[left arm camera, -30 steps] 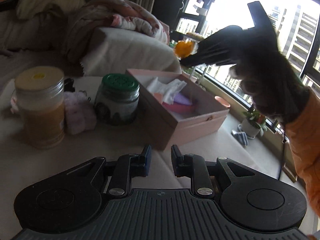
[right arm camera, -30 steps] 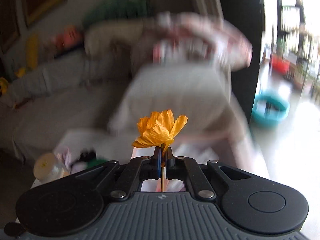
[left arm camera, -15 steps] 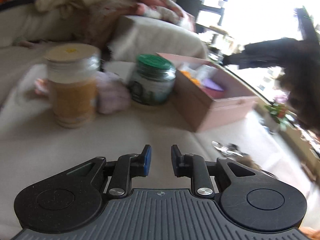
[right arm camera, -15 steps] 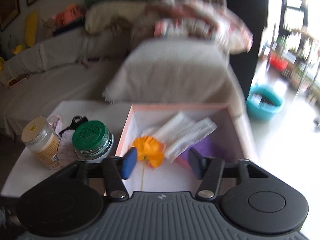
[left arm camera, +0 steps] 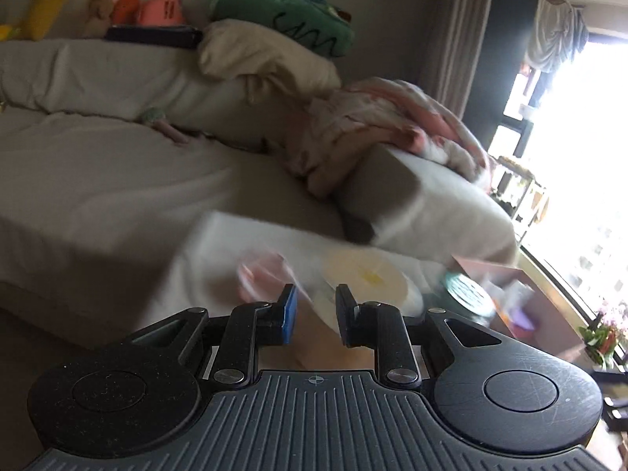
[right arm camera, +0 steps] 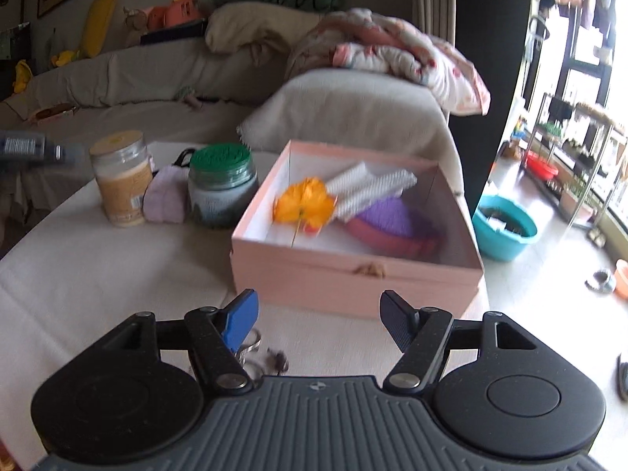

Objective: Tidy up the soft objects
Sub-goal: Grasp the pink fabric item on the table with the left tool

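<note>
An orange paper flower (right arm camera: 304, 205) lies inside the open pink box (right arm camera: 353, 272), beside white cloths (right arm camera: 367, 188) and a purple and red soft item (right arm camera: 392, 221). A pale pink soft bundle (right arm camera: 165, 198) sits on the table between two jars. My right gripper (right arm camera: 318, 316) is open and empty, in front of the box. My left gripper (left arm camera: 312, 310) is open with a narrow gap and empty, above the yellow-lidded jar (left arm camera: 363, 274); that view is blurred. A pink soft thing (left arm camera: 263, 274) shows left of the jar.
A yellow-lidded jar (right arm camera: 121, 178) and a green-lidded jar (right arm camera: 221, 184) stand left of the box. Small metal bits (right arm camera: 267, 357) lie by my right fingers. A sofa with pillows and a blanket (right arm camera: 392, 55) is behind. A teal basin (right arm camera: 504, 227) is on the floor.
My right gripper opened and let the orange flower drop into the box, then pulled back. My left gripper swung left and up over the yellow-lidded jar.
</note>
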### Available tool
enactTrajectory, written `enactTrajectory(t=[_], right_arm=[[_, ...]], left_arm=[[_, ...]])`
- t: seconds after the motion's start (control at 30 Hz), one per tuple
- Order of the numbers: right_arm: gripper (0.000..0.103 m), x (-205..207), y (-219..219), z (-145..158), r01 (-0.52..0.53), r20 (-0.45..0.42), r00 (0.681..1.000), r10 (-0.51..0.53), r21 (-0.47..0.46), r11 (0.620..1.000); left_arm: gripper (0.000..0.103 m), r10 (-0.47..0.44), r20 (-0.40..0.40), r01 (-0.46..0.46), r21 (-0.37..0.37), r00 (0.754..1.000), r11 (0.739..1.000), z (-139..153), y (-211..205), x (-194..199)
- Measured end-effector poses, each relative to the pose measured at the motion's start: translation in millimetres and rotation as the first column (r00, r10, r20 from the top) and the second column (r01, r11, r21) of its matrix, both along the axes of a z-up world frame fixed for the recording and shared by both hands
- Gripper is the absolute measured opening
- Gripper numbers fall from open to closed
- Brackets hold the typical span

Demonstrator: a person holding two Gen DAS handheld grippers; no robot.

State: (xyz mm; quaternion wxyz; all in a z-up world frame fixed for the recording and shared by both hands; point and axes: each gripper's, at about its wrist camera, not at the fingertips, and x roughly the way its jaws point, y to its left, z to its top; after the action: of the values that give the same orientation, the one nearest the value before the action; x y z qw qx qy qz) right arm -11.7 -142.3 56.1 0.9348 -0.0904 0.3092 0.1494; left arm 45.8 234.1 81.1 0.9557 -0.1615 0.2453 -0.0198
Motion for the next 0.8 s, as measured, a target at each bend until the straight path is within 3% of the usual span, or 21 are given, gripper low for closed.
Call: enactTrajectory(t=[0.1, 0.17, 0.27, 0.37, 0.5, 0.6, 0.67, 0.73, 0.8], right_arm=[[0.069, 3.2, -0.6, 0.3, 0.014, -0.044, 0.999, -0.013, 0.024, 1.0], [0.069, 5.6, 2.9, -0.1, 0.031, -0.061, 0.998, -0.029, 0.024, 0.999], [0.069, 6.7, 12.4, -2.4, 0.049, -0.075, 0.996, -0.049, -0.006, 0.999], [0.069, 8.0, 21.3, -1.4, 0.054, -0.091, 0.994, -0.058, -0.037, 0.998], [0.069, 13.1, 28.6, 0.5, 0.076, -0.102, 0.991, -0.084, -0.076, 0.994], [0.069, 16.6, 31.3, -0.5, 0.092, -0.115, 0.988, -0.102, -0.085, 0.992], [0.069, 18.0, 32.3, -1.9, 0.094, -0.123, 0.987, -0.105, -0.09, 0.991], [0.069, 19.5, 32.9, -3.1, 0.098, -0.127, 0.986, -0.109, -0.094, 0.991], [0.069, 22.1, 32.7, -3.5, 0.102, -0.129, 0.985, -0.113, -0.094, 0.99]], left_arm=[[0.024, -0.046, -0.071, 0.047, 0.022, 0.996, 0.999, 0.9, 38.9, 45.7], [0.024, -0.132, -0.121, 0.134, 0.004, 0.984, 0.991, -6.6, 54.7, 77.5], [0.024, -0.191, -0.201, 0.197, 0.014, 0.961, 0.98, -23.4, 60.8, 116.6], [0.024, -0.217, -0.229, 0.224, 0.003, 0.949, 0.975, -35.8, 57.1, 144.1], [0.024, -0.264, -0.244, 0.282, 0.042, 0.933, 0.959, -43.1, 49.6, 169.1], [0.025, -0.354, -0.31, 0.391, 0.063, 0.882, 0.918, -54.9, 42.3, 180.0], [0.025, -0.391, -0.303, 0.44, 0.113, 0.869, 0.891, -54.6, 37.1, 177.5], [0.025, -0.406, -0.301, 0.459, 0.131, 0.863, 0.879, -55.9, 36.0, 174.9], [0.026, -0.389, -0.292, 0.451, 0.185, 0.874, 0.873, -58.5, 32.0, 167.8]])
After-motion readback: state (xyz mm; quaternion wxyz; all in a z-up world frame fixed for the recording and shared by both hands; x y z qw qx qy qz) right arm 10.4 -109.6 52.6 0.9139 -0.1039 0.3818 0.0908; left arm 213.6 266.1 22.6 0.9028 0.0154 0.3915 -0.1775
